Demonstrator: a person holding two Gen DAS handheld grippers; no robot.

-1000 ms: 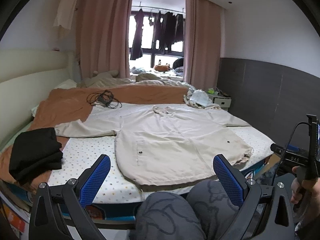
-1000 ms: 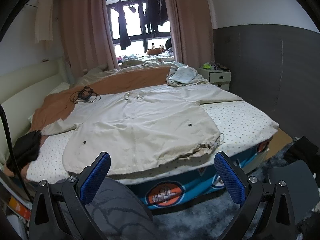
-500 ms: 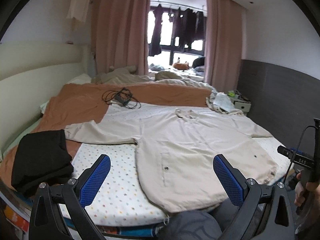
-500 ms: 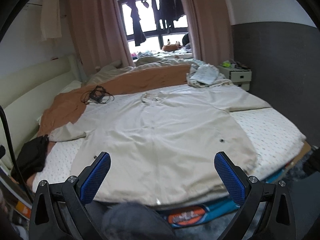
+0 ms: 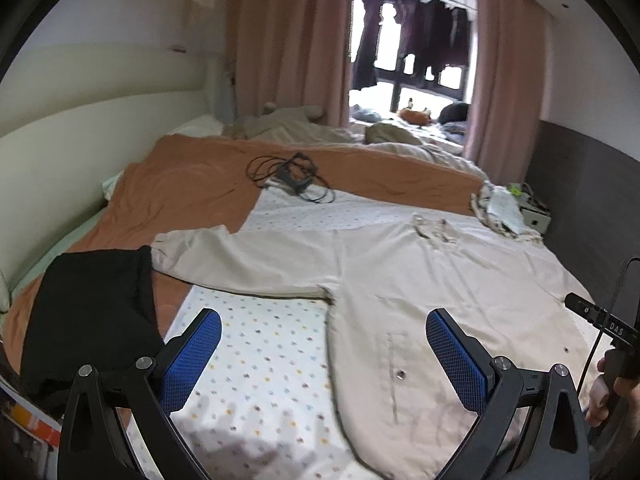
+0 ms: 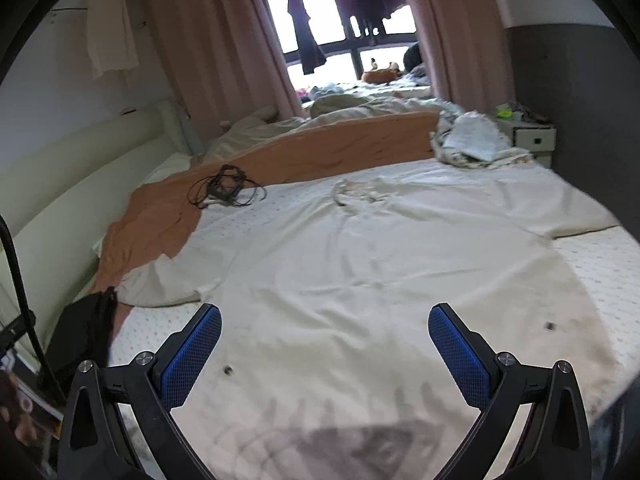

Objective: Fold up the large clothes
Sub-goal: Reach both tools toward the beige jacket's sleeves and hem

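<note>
A large beige coat lies spread flat on the bed, front up, sleeves out to both sides, collar toward the far side. It also fills the right wrist view. My left gripper is open and empty, above the coat's near left hem and the dotted sheet. My right gripper is open and empty, above the coat's lower middle. The right gripper's handle shows at the right edge of the left wrist view.
A folded black garment lies at the bed's near left corner. A tangle of black cables sits on the orange blanket at the far side. Crumpled cloth and a white nightstand stand at the far right.
Both grippers have moved forward and lower over the bed, now close above the coat. The person's knees have left view. Both stay open.
</note>
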